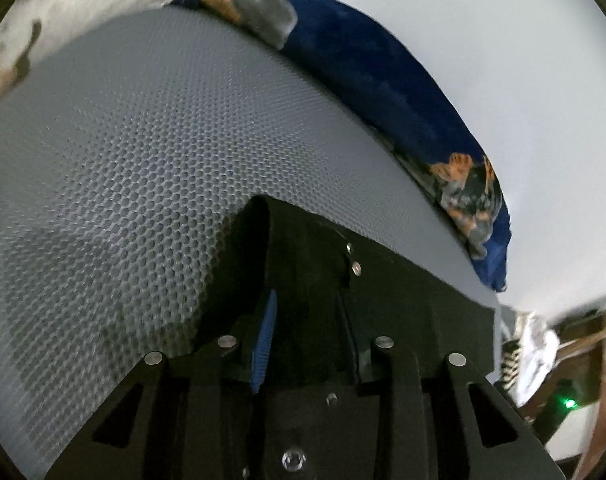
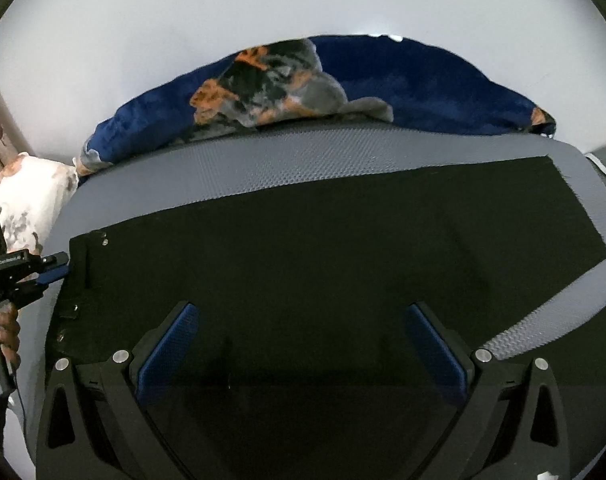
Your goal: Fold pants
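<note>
Black pants (image 2: 303, 240) lie flat on a grey honeycomb mat (image 2: 263, 168), the waistband with its metal studs (image 2: 103, 240) at the left. My right gripper (image 2: 301, 306) hovers over the middle of the pants, open wide with nothing gripped. At the waistband's left edge is my left gripper (image 2: 61, 266), held by a hand (image 2: 7, 332). In the left wrist view the left gripper (image 1: 307, 296) has a narrow gap, and the black pants (image 1: 311, 248) fill it near a stud (image 1: 357, 268). The blue pad (image 1: 267, 340) stands off the cloth.
A blue blanket (image 2: 403, 80) with orange and grey patches lies bunched along the mat's far edge, also the blue blanket (image 1: 363, 80). A white patterned cloth (image 2: 27, 192) sits at the far left. Beyond the mat (image 1: 123, 160), a shoe (image 1: 511, 360) and a green light (image 1: 569, 404) show at lower right.
</note>
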Demonstrator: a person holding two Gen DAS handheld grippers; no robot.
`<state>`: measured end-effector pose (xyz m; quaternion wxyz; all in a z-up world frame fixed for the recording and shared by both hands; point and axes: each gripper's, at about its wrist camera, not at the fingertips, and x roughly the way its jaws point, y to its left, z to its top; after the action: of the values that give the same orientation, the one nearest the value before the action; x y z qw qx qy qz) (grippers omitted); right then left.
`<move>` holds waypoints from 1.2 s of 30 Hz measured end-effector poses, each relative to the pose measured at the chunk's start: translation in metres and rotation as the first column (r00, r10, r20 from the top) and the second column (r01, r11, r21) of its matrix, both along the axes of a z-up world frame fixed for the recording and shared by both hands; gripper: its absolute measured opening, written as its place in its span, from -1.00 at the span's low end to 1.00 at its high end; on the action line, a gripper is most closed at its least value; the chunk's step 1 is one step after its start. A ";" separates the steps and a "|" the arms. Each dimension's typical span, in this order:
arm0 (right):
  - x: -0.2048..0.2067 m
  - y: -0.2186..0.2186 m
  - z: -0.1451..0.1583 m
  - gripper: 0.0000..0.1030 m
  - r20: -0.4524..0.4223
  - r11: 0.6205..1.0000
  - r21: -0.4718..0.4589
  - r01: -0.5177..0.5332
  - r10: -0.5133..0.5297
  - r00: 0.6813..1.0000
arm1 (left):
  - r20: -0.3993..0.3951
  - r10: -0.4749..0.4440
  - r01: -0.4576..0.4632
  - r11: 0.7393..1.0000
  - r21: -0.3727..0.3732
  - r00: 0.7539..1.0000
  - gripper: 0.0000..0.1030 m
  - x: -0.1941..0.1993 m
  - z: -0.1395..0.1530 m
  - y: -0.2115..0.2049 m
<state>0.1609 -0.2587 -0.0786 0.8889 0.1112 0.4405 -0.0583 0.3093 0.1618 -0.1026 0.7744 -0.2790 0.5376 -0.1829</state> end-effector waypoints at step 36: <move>0.058 0.020 -0.021 1.00 -0.031 0.996 -0.014 -0.085 0.085 0.996 | -0.046 -0.076 0.065 0.974 -0.216 0.996 -0.39 0.053 -0.024 -0.005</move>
<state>0.2193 -0.2388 -0.0995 0.8848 0.0846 0.4576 -0.0256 0.3626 0.1572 -0.1263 0.7179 -0.3465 0.5452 -0.2596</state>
